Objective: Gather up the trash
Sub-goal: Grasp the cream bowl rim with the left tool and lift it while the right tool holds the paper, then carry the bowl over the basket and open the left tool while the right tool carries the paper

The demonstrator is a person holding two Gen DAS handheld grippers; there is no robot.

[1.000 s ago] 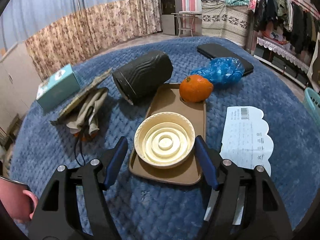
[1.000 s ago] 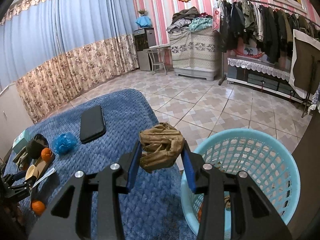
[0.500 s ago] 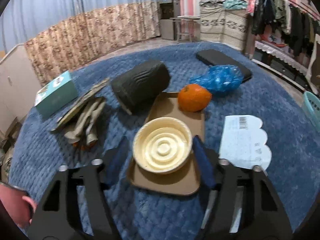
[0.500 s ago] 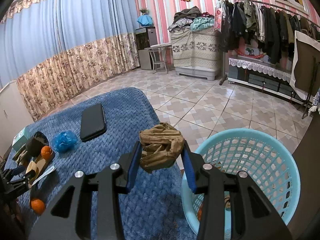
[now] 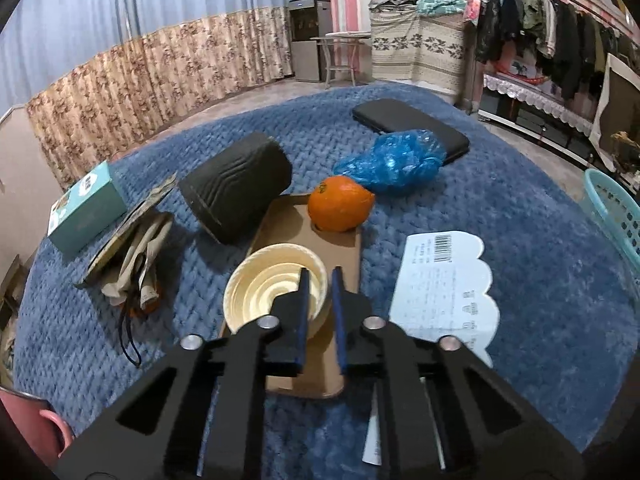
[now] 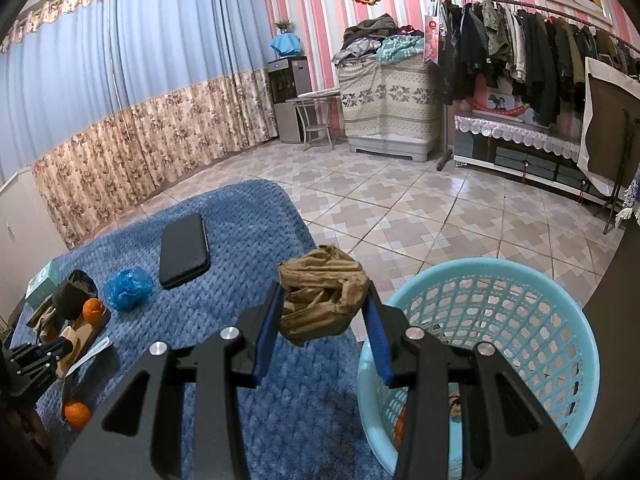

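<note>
My right gripper (image 6: 323, 305) is shut on a crumpled brown paper wad (image 6: 322, 301), held above the table edge just left of the light blue trash basket (image 6: 520, 312). My left gripper (image 5: 318, 278) is shut with nothing held, its tips over the near rim of a cream ridged bowl (image 5: 262, 288) on a brown tray (image 5: 348, 248). A crumpled blue plastic bag (image 5: 394, 160) lies beyond the tray. A white printed paper tag (image 5: 444, 280) lies right of it.
An orange (image 5: 340, 208) sits on the tray's far end. A black cylinder (image 5: 236, 186), a teal box (image 5: 86, 204), a pile of wrappers (image 5: 132, 248), a black phone (image 5: 408, 124) and a pink mug (image 5: 28, 420) are on the blue quilted table. Another orange (image 6: 76, 414) lies near the front.
My left gripper has closed from wide open to shut and lifted a little over the bowl. My right gripper keeps holding the brown wad by the basket, almost unmoved.
</note>
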